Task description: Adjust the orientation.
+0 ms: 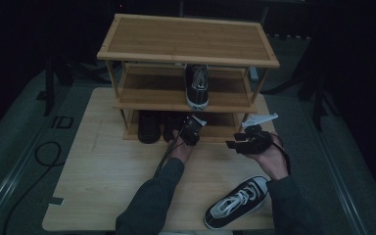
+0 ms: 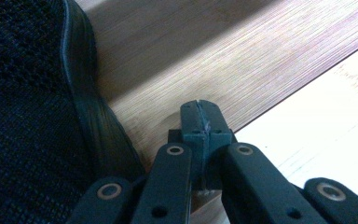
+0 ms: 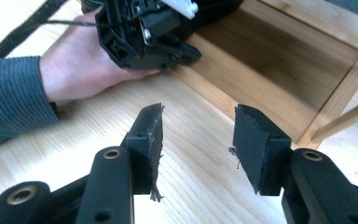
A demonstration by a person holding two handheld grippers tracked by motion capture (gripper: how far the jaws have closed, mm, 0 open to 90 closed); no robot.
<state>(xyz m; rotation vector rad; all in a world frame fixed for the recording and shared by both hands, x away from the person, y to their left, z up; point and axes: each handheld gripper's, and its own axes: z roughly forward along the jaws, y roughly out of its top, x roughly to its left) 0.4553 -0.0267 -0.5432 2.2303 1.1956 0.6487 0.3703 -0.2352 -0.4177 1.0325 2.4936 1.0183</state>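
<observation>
A bamboo shoe rack (image 1: 186, 58) with three shelves stands at the back of the table. One black sneaker with a white sole (image 1: 196, 87) sits on its middle shelf. Two dark shoes (image 1: 149, 126) are on the bottom shelf. My left gripper (image 1: 192, 131) is at the front edge of that bottom shelf, just right of them. In the left gripper view its jaws (image 2: 199, 116) are shut with nothing between, over the shelf board (image 2: 205, 51) beside a black shoe (image 2: 28, 116). My right gripper (image 1: 233, 143) hovers open and empty (image 3: 198, 135) over the table, pointing at the left gripper (image 3: 144, 28).
A black-and-white laced sneaker (image 1: 237, 201) lies on the table (image 1: 103, 171) near the front edge, by the right forearm. The left gripper's cable (image 1: 164, 156) runs along the left sleeve. Another cable loops on the floor (image 1: 46, 154) at left.
</observation>
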